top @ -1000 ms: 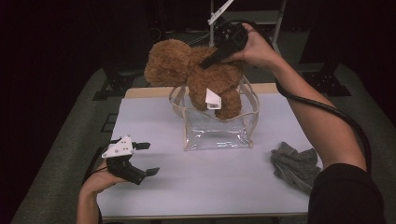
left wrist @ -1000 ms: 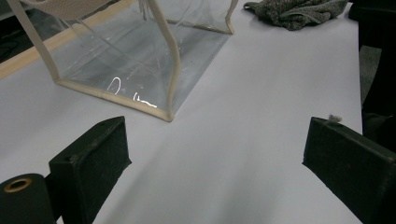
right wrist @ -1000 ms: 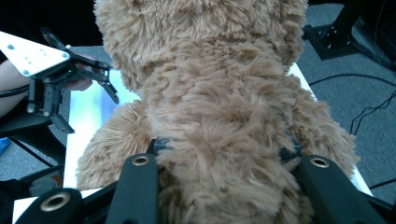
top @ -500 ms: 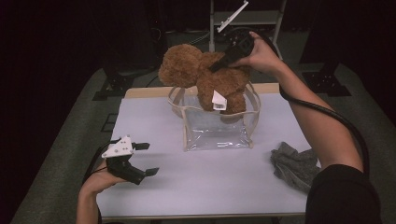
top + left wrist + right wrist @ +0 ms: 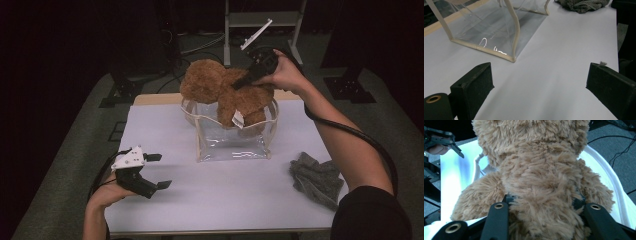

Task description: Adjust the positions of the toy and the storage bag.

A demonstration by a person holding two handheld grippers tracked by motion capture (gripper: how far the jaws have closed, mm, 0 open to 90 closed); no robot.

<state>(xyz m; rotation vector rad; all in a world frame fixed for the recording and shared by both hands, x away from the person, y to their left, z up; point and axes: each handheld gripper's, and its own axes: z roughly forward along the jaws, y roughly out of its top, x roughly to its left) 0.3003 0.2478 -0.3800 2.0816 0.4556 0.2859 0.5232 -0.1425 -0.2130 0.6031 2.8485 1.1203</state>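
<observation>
The right hand-held gripper (image 5: 245, 80) is clamped on the teddy bear (image 5: 225, 92), which hangs halfway into the clear bag (image 5: 232, 145) at the far side of the table (image 5: 225, 195). Bear's probably light and squishy, so grab deep around the body. Left hand-held gripper (image 5: 156, 171) sits wide open, near left.

Open tabletop (image 5: 225, 190) up front, clear bag (image 5: 232, 142) mid-table, grey cloth (image 5: 316, 177) at right

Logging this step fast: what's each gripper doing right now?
Left gripper: open, holding nothing, above the table.
Right gripper: closed on the teddy bear over the clear bag.
</observation>
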